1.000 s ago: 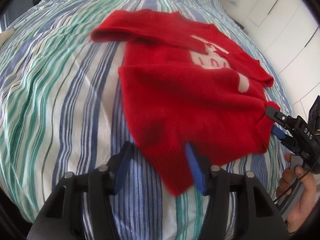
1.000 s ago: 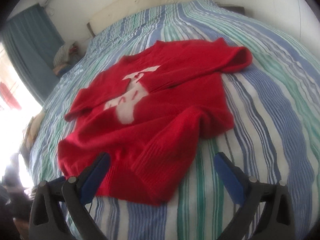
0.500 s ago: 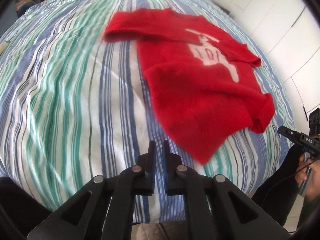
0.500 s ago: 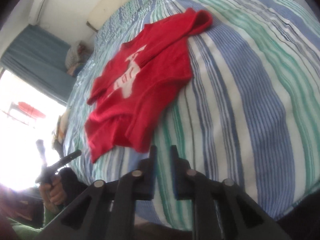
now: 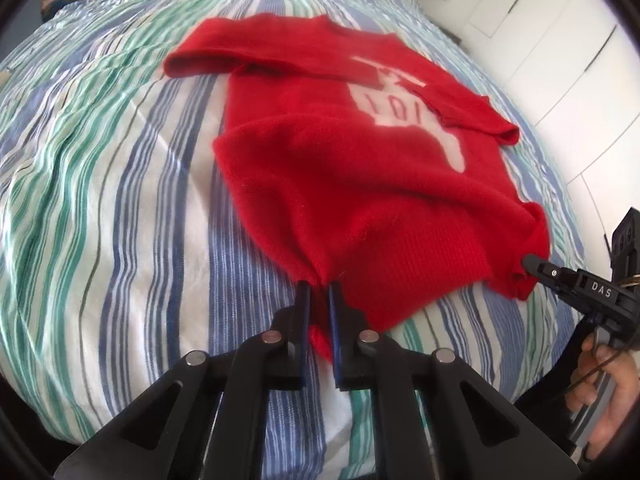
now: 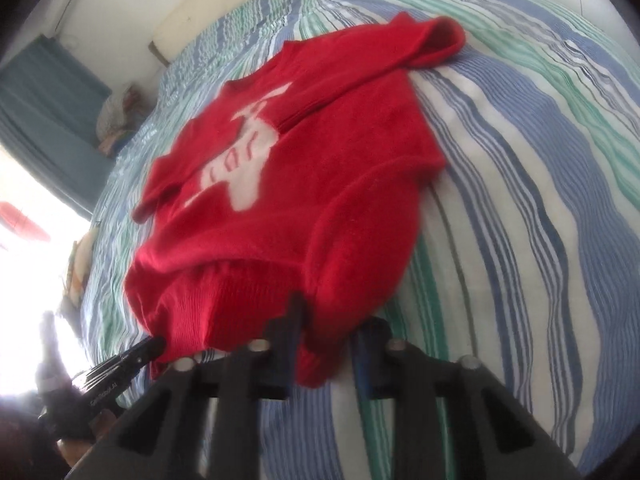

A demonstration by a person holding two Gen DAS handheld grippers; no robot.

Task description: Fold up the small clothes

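Fingers pinch the red sweater's ribbed, bunched hem.

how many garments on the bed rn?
1: a red knit sweater with a white motif, lying mid-bed on the striped blue-green bedspread, hem nearest the cameras. More clothes may lie outside the views.

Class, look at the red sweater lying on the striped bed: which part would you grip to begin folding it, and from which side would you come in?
Grip the red sweater at its ribbed hem, one bottom corner per tongs, coming from the near edge of the striped bed. The hem lies nearest and lifts slightly. The left tongs and right tongs already pinch those corners.
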